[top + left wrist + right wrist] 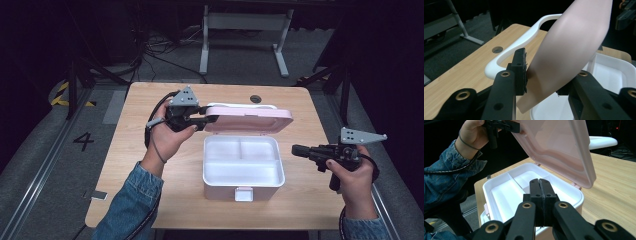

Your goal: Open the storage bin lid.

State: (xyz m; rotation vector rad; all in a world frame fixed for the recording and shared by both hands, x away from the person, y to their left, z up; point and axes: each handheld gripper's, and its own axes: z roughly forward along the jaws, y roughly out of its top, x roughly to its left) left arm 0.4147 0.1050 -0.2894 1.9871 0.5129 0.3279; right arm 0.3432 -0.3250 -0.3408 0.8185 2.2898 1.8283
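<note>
Pink lid [248, 119] of the white box [243, 168] stands lifted up in the middle of the high view. The left gripper [207, 118] pinches the lid's left edge between its pads. The right gripper [295, 150], at the right, has its jaws pressed together with nothing inside.

A dim lab or workshop space

A wooden table [150, 200] is standing on grey flooring, with cables [155, 47] lying loose behind it, a white desk frame [245, 35] and hazard tape [62, 95] showing nearby.
</note>
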